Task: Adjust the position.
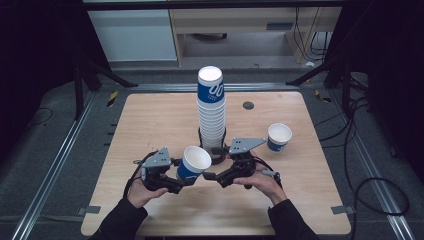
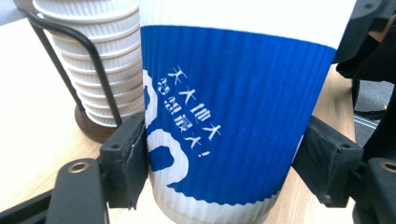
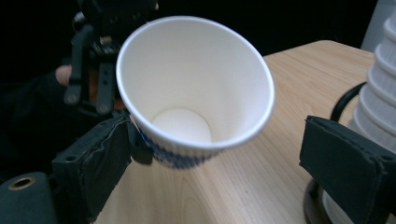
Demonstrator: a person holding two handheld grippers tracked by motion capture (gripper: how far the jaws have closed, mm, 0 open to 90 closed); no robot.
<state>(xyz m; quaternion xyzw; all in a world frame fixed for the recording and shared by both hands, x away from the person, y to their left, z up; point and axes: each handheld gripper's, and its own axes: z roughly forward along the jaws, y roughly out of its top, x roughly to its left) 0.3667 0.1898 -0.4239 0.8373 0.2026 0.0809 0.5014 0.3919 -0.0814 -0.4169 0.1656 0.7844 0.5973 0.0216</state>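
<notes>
Spreading across the middle of the high view, a pale wooden desk (image 1: 150, 125), carrying everything in play. Rising at upper centre of that view, a tall stack of cups (image 1: 211, 112), seated in a dark wire holder (image 2: 70, 60) on a round base. Standing alone at right of centre, a spare cup (image 1: 279, 136), upright and well apart from the stack. Tilting just below the stack, near lower centre, the blue-and-white ribbed cup (image 1: 193, 163), its open mouth leaning toward the right gripper.

Holding that cup from the lower left, the left gripper (image 1: 176, 186), its fingers (image 2: 123, 163) clamped against the ribbed wall on both sides, as seen in the left gripper view. Facing it from the lower right, the right gripper (image 1: 212, 176), its fingers (image 3: 345, 158) standing apart, with one pad seeming to sit just beside the cup's outer wall at lower left of the right gripper view and the other well clear at lower right, not pressing.

Judging the step in hand as a handover or release of the cup, with the left side now carrying it alone. Doing it well probably meaning: keeping the left squeeze gentle enough to avoid denting the paper wall, drawing the right fingers straight back without brushing the rim, and steering clear of the stack close behind, since a nudge there could topple it. Levelling the cup before setting it down on bare desk.
</notes>
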